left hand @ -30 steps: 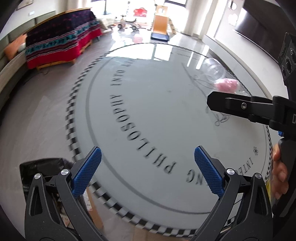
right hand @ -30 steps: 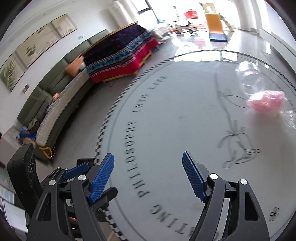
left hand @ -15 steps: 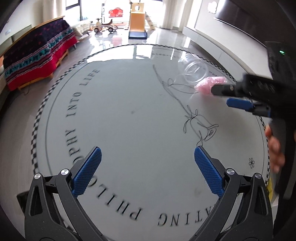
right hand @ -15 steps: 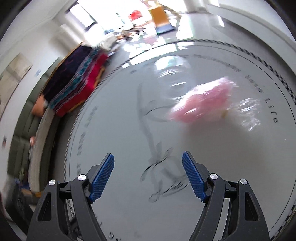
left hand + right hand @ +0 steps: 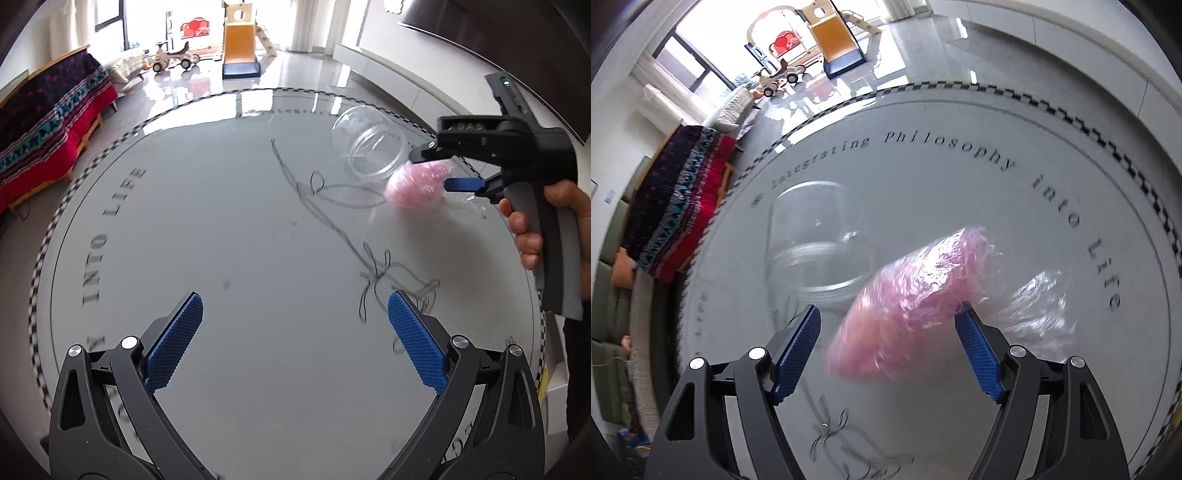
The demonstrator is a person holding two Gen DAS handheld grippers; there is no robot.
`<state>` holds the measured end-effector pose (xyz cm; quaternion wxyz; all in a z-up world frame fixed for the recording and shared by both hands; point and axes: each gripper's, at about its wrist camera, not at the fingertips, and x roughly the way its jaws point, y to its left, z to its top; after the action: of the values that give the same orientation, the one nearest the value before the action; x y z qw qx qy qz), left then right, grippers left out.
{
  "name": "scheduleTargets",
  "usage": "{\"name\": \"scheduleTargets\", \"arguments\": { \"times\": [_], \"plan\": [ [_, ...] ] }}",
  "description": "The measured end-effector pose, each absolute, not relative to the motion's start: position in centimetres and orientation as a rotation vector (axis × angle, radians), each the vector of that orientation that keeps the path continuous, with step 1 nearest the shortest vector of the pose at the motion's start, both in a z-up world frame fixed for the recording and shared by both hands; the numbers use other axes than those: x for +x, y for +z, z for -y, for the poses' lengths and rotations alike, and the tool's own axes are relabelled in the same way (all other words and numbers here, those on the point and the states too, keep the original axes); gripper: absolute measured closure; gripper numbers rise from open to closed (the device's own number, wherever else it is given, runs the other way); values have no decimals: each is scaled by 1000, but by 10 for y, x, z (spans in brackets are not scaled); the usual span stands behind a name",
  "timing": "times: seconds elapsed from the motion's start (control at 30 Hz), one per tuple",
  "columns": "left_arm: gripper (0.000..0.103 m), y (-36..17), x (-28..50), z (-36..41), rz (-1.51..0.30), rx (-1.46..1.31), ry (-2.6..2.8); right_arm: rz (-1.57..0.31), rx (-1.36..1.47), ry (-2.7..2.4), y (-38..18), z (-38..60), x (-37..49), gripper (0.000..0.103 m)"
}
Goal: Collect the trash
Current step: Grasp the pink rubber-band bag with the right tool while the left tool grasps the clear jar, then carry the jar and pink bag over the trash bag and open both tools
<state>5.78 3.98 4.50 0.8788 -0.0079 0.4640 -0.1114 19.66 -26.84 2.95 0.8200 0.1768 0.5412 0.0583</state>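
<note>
Both grippers have swung across the round table (image 5: pixel 229 206) since a second ago: the black bag seen off the table's edge has dropped out of the left view, and the pink bundle, then far off near the right rim, now fills the middle of the right view. Going left to right in the left wrist view, a sofa with a red and dark patterned cover (image 5: pixel 48 122) stands beyond the table, then comes the grey tabletop with its ring of lettering and a line drawing of a flower (image 5: pixel 373 273) at its centre. The left gripper (image 5: pixel 295 332) hangs over bare tabletop with its jaws wide apart and nothing between them. Further right a clear plastic jar (image 5: pixel 369 147) lies on its side, and just beside it sits the pink bundle (image 5: pixel 413 184), shredded pink stuff in a clear wrapper, resting on the table near the far right rim. The right gripper (image 5: pixel 439 168), held by a hand (image 5: pixel 532 225), reaches in from the right with its two fingers on either side of that bundle. In the right wrist view the jar (image 5: pixel 816 243) lies to the left, the pink bundle (image 5: pixel 908 302) sits between the blue pads (image 5: pixel 798 350), and the jaws stand wide, with the pads not pressing on it; loose clear wrapper (image 5: pixel 1038 306) trails off to the right
</note>
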Motion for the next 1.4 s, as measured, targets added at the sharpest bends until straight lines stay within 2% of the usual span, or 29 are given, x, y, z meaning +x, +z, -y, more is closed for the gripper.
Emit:
{"name": "scheduleTargets", "arguments": {
  "times": [0.03, 0.1, 0.2, 0.57, 0.93, 1.07, 1.13, 1.2, 1.4],
  "plan": [
    [6, 45, 65, -38, -964, -12, -240, -1151, 340, 110, 28, 266, 201, 32],
    [6, 47, 79, -35, -960, -2, -256, -1147, 260, 89, 28, 263, 207, 70],
    [6, 48, 95, -28, -954, 7, -277, -1151, 252, 144, 25, 271, 210, 84],
    [6, 38, 164, 15, -966, 158, -401, -1163, 246, 231, 35, 309, 193, 86],
    [6, 26, 228, 68, -911, 542, -499, -1161, 245, 304, 32, 325, 188, 86],
    [7, 22, 234, 74, -889, 595, -515, -1158, 248, 311, 30, 327, 189, 86],
    [28, 21, 238, 72, -906, 567, -521, -1153, 244, 314, 30, 323, 189, 86],
    [54, 21, 242, 68, -894, 556, -469, -1151, 245, 318, 31, 322, 187, 86],
    [57, 25, 235, 50, -929, 415, -400, -1148, 251, 332, 34, 317, 179, 86]
  ]
}}
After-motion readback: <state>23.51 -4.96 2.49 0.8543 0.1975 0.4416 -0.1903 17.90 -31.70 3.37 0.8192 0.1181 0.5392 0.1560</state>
